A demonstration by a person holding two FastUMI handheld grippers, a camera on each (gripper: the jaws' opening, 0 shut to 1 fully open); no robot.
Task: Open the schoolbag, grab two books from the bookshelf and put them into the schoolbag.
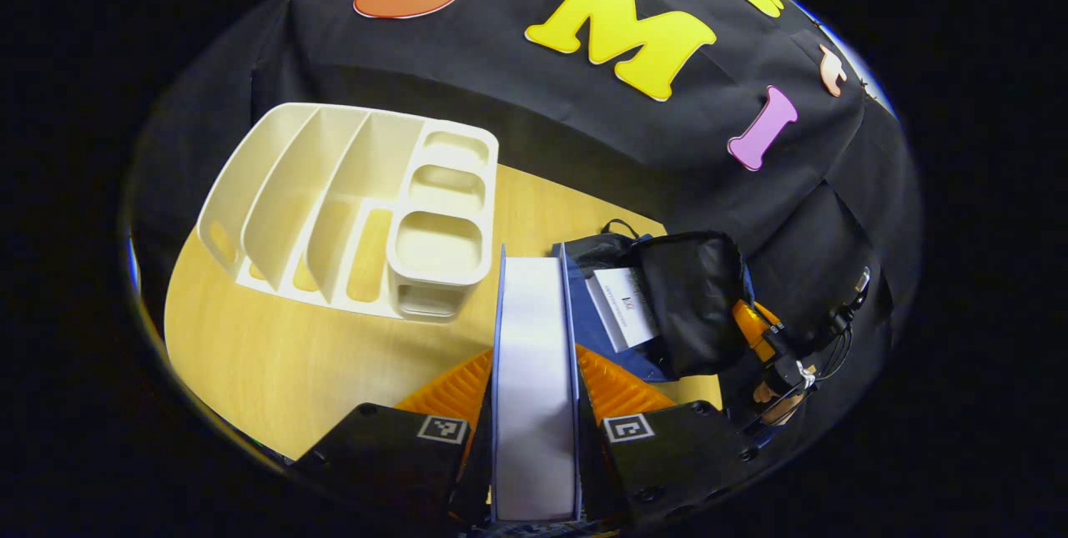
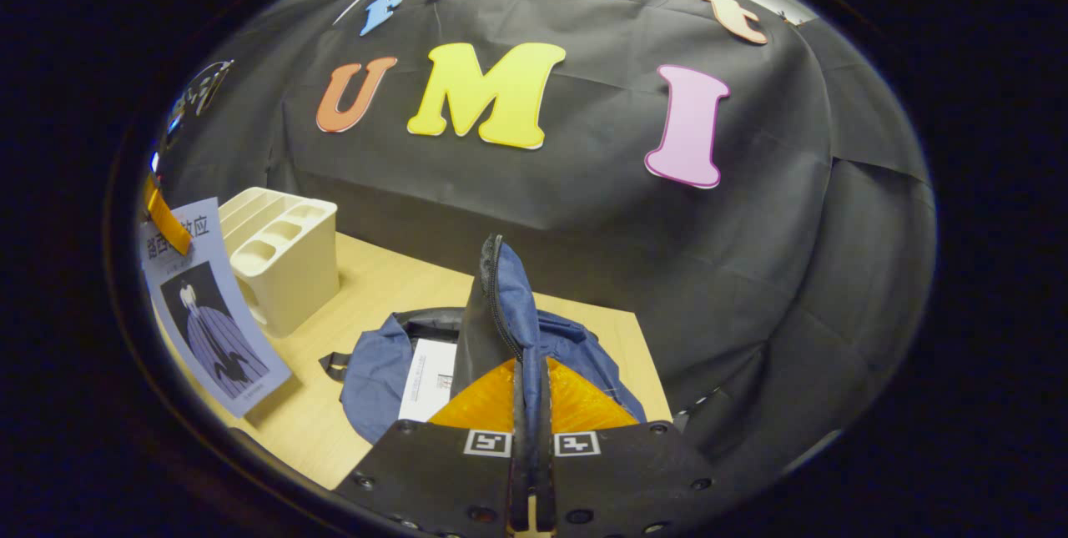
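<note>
1. The left gripper [image 1: 534, 438] has its fingers closed on a book [image 1: 534, 371], held edge-up above the bench [image 1: 275, 363], probably so it slides into the bag.
2. The right gripper [image 2: 531, 438] has its fingers pinched on the bag's flap [image 2: 492, 313], lifting it to keep the bag [image 2: 375, 371] open.
3. One book [image 2: 427, 379] already lies inside.
4. The shelf [image 1: 350, 204] stands empty nearby.

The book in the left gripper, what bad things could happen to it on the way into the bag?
The schoolbag already holds one book, so the second book might catch on it. The right gripper is pinching the bag's flap up; if that slips, the opening could fall shut. The left gripper grips just the book's lower part, so it might tilt.
</note>
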